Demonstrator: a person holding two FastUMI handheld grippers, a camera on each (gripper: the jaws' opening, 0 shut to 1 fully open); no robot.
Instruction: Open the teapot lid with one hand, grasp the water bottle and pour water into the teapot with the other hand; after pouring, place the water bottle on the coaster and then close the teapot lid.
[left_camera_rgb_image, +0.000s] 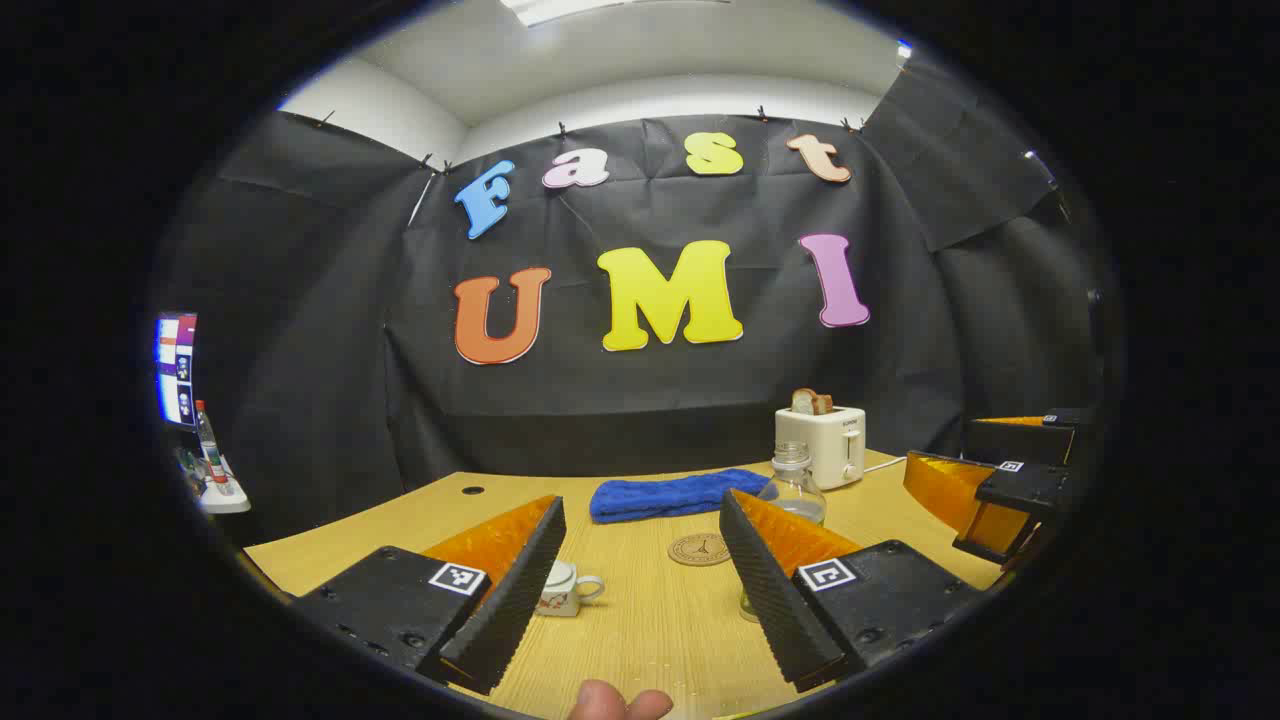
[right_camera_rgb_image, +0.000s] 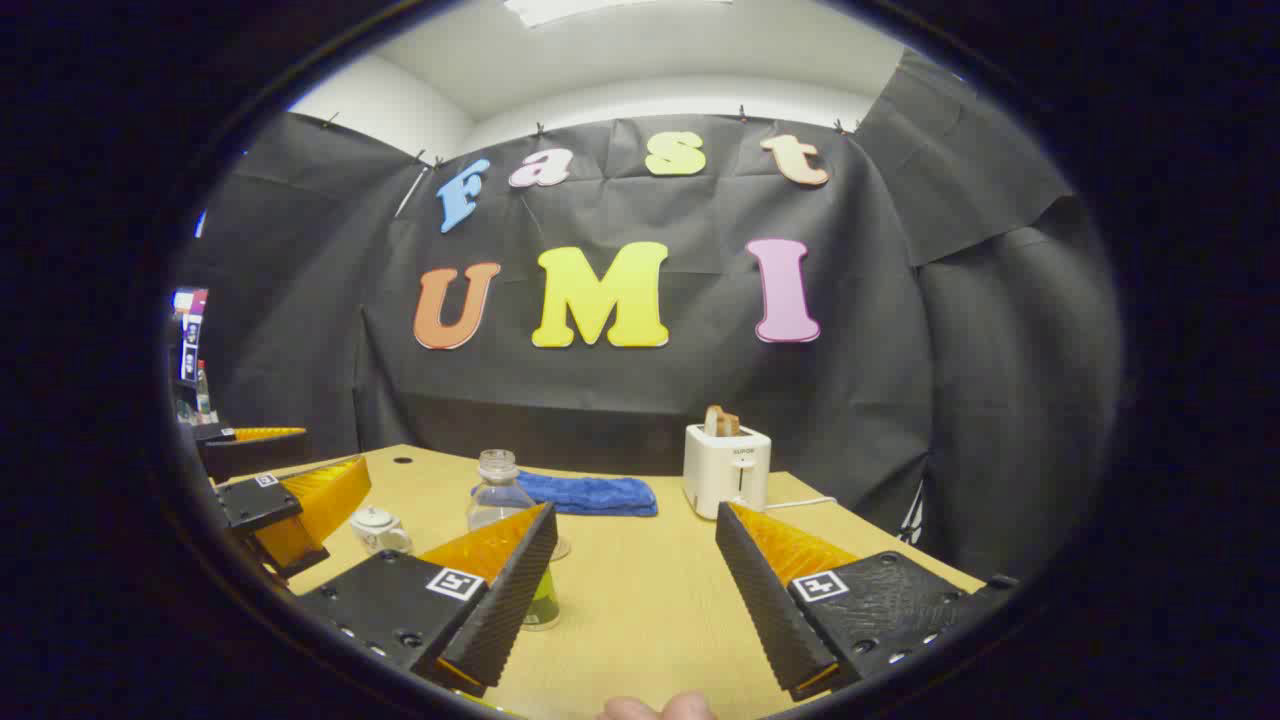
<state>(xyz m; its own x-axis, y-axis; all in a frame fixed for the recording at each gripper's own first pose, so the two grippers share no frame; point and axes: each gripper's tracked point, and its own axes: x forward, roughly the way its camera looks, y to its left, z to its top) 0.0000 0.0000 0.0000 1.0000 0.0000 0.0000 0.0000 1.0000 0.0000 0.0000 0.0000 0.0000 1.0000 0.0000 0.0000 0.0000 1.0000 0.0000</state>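
Left gripper (left_camera_rgb_image: 640, 590) is spread wide over the wooden table (left_camera_rgb_image: 650, 630) holding nothing: the little teapot (left_camera_rgb_image: 562, 588) peeks out right behind its left finger, the round coaster (left_camera_rgb_image: 699, 549) sits ahead between the fingers with a blue towel (left_camera_rgb_image: 678, 495) past it, and the water bottle (left_camera_rgb_image: 793, 490) is half hidden behind its right finger, toaster (left_camera_rgb_image: 822, 443) beyond. Right gripper (right_camera_rgb_image: 635, 600) is wide too and empty, with the bottle tucked behind its left finger and the teapot further left.

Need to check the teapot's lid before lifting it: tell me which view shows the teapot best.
Right gripper view: the teapot stands whole, lid on, at the table's left. In the left gripper view the teapot is partly hidden behind that gripper's left finger.
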